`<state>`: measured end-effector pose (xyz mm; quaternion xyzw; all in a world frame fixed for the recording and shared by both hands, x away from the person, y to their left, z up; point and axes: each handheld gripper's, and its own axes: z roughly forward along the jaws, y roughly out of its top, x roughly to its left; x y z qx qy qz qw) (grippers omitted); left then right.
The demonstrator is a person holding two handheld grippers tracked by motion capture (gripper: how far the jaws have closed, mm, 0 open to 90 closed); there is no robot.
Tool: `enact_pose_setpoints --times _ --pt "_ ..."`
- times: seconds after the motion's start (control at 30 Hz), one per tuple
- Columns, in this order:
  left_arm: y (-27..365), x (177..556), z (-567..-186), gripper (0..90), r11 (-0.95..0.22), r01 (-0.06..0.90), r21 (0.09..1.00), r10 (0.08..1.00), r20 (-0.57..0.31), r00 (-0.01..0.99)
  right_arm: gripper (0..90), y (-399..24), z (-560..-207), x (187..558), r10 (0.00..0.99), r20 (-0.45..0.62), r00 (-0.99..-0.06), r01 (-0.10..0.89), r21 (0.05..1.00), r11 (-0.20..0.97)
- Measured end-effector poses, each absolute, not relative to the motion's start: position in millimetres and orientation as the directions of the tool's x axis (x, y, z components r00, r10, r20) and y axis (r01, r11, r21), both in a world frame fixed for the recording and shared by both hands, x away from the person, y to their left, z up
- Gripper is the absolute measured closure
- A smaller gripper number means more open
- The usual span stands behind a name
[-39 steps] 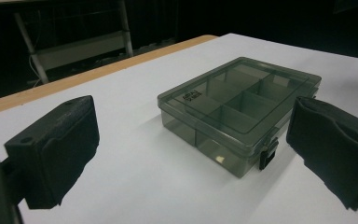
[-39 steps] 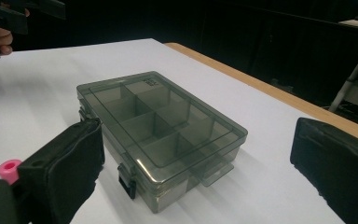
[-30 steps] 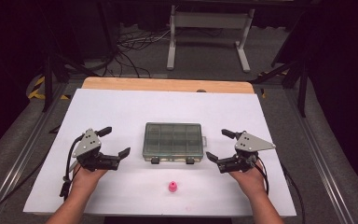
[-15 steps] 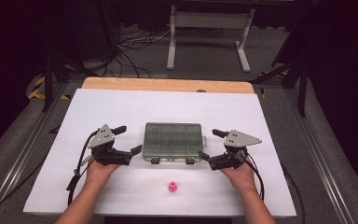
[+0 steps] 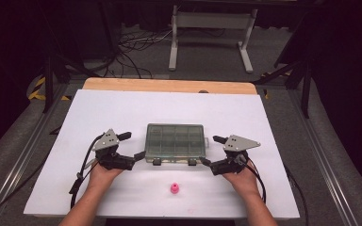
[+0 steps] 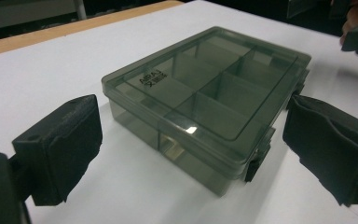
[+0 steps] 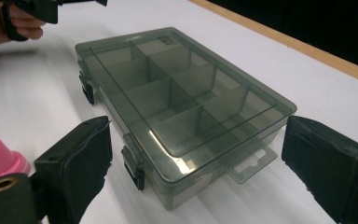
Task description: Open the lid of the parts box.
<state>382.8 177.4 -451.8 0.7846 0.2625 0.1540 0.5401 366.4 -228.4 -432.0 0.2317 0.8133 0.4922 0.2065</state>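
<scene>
1. A dark see-through box (image 5: 175, 143) sits in the middle of the white table (image 5: 99, 113). Its lid is shut, and its two little black clips (image 7: 134, 168) on the front side look closed too.
2. Through the lid I can see the small rooms inside the box. They look empty.
3. The left gripper (image 5: 128, 149) is just beside the left end of the box. Its fingers (image 6: 58, 149) are spread wide, one on each side of the box's near corner, and they do not touch it.
4. The right gripper (image 5: 209, 151) is just beside the right end. Its fingers (image 7: 74, 172) are wide too, though they have just been closing a little. The box's corner is between them, but they are not pressing on it.
5. A little pink piece (image 5: 174, 189) stands on the table near the person, apart from the box.
6. So I think the job has only just begun. The hands are in place, but nothing is held yet.
7. What looks left: grab or steady the box, pop the clips, lift the lid, and maybe put the pink piece inside.
</scene>
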Motion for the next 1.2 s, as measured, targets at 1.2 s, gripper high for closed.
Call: enact_pose_setpoints --times 1.2 --pt "166 388 -470 17.8 -0.514 0.338 0.788 0.499 -0.046 0.865 21.9 -224 -457 374 0.544 -0.043 -0.838 0.321 0.768 0.554"
